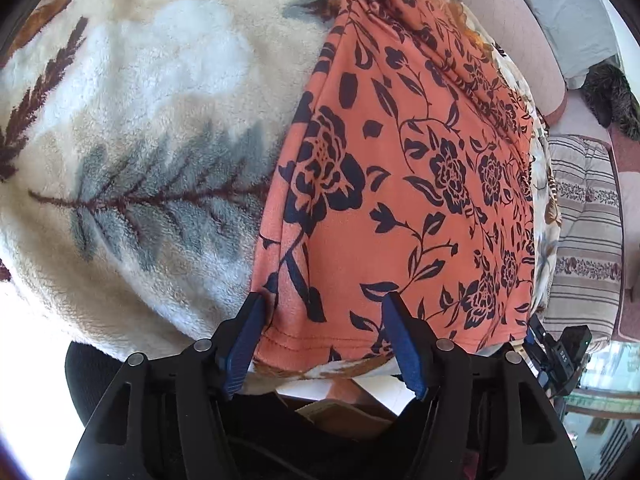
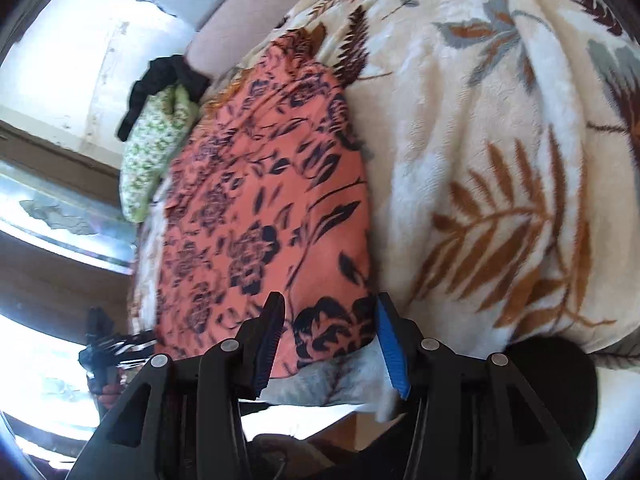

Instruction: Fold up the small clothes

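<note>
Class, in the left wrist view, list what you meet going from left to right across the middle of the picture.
Fleece blanket → orange floral garment → striped cushion.

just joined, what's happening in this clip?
A person with a gripper in each hand is working on an orange floral garment spread flat on a leaf-print fleece blanket. The left gripper and right gripper are both open, each straddling a near corner at the hem; neither has closed on the cloth. A green patterned cloth with a black item on it lies past the far end.
</note>
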A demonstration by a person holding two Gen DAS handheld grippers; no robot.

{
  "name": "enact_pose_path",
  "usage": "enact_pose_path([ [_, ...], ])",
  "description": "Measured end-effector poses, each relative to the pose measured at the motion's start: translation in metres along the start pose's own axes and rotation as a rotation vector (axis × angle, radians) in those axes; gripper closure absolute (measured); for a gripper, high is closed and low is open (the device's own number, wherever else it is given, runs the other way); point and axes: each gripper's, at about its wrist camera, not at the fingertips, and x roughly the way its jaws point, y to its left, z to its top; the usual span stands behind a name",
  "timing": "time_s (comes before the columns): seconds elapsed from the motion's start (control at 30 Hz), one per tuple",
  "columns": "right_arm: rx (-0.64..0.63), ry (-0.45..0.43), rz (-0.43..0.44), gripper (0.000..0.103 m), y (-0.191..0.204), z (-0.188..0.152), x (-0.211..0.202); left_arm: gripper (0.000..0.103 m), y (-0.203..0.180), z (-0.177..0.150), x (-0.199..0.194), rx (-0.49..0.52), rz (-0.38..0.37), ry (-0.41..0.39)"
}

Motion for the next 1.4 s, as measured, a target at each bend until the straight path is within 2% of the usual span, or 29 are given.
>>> enact_pose_path([
  [0.07,-0.009,0.001,0.039,0.055,0.005,-0.001,0.003,0.039,0.001,-0.004,0.003,0.004,-0.005,0.001],
  [0.13,-0.033,-0.002,-0.003,0.055,0.008,0.001,0.009,0.041,0.001,-0.006,0.006,0.000,-0.001,-0.004],
  [0.17,-0.038,-0.004,-0.029,0.062,0.008,0.003,0.012,0.043,0.001,-0.006,0.005,-0.007,0.000,-0.010],
  [0.2,-0.038,-0.006,-0.030,0.083,0.007,0.004,0.014,0.048,-0.001,-0.007,0.006,-0.009,0.001,-0.017],
  [0.23,-0.042,-0.007,-0.026,0.093,0.008,0.005,0.015,0.071,-0.002,-0.008,0.006,-0.005,0.008,-0.023],
  [0.27,-0.056,-0.014,-0.022,0.094,0.011,0.005,0.014,0.096,-0.003,-0.008,0.007,0.006,0.010,-0.019],
  [0.4,-0.097,-0.062,0.019,0.094,0.025,0.008,0.004,0.097,-0.001,-0.011,0.002,-0.006,-0.034,-0.025],
  [0.53,-0.082,-0.107,0.094,0.094,0.036,0.020,-0.007,0.097,-0.003,-0.008,-0.012,-0.026,-0.159,-0.051],
  [0.7,-0.051,-0.158,0.180,0.094,0.048,0.041,-0.011,0.097,-0.006,0.005,-0.034,-0.039,-0.307,-0.119],
  [0.97,0.002,-0.233,0.276,0.096,0.060,0.083,-0.005,0.097,0.007,0.037,-0.054,-0.094,-0.437,-0.235],
  [1.2,0.047,-0.294,0.332,0.097,0.066,0.136,0.008,0.097,0.005,0.082,-0.048,-0.170,-0.490,-0.297],
  [1.4,0.135,-0.335,0.355,0.097,0.055,0.193,0.030,0.097,-0.005,0.143,-0.038,-0.227,-0.497,-0.333],
])
